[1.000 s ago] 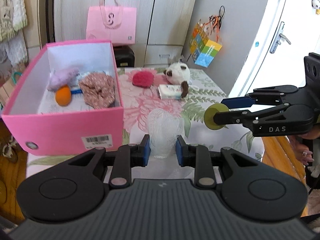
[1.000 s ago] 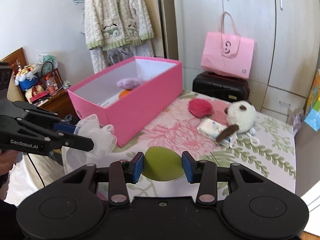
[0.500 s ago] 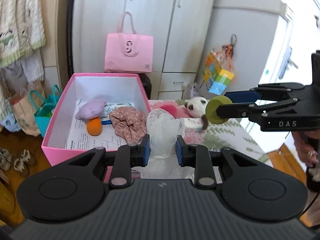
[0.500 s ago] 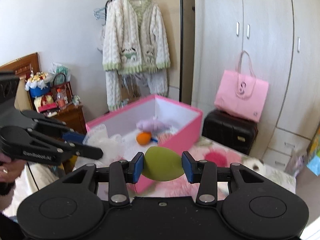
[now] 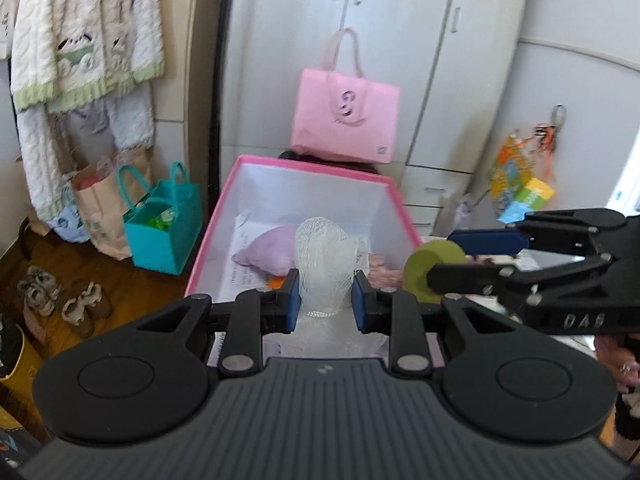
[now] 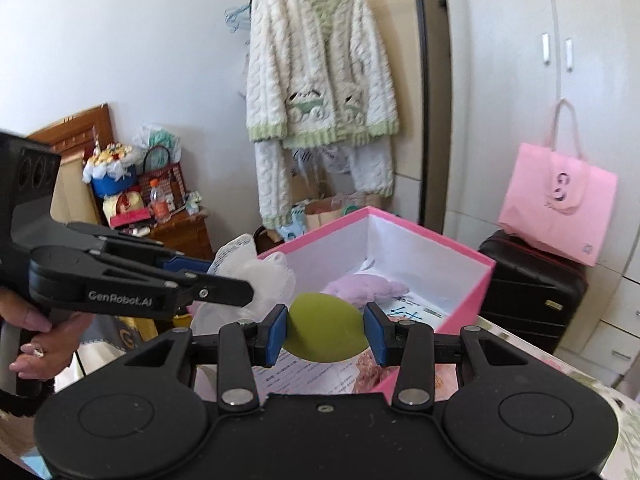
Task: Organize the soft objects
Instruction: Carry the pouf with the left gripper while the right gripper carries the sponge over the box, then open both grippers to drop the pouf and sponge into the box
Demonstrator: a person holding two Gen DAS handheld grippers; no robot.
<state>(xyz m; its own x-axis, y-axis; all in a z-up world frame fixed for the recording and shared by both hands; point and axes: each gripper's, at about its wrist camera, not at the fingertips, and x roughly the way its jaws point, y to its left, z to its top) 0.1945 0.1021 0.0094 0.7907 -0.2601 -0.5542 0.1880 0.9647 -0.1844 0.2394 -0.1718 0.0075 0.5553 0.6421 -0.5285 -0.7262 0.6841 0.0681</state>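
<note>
My left gripper (image 5: 325,296) is shut on a white mesh bath puff (image 5: 326,260), held over the near end of the open pink box (image 5: 308,168). From the right, my right gripper (image 5: 440,258) reaches in, shut on an olive-green round sponge (image 5: 430,270). In the right wrist view that gripper (image 6: 326,330) squeezes the green sponge (image 6: 324,330) above the box (image 6: 460,248), with the left gripper (image 6: 224,276) and puff (image 6: 256,280) just to its left. Inside the box lie a lilac plush (image 5: 270,250), a bit of an orange ball (image 5: 276,281) and a floral cloth (image 5: 384,274).
A pink paper bag (image 5: 346,120) sits on a black suitcase (image 6: 528,288) behind the box. A teal bag (image 5: 164,224) and shoes (image 5: 60,296) are on the floor at left. A knitted cardigan (image 6: 320,80) hangs on a rack. A person's hand (image 6: 44,340) holds the left gripper.
Both grippers have moved from above the floral tablecloth to over the pink box, each keeping its hold. The panda plush and red pouf on the table have dropped out of view.
</note>
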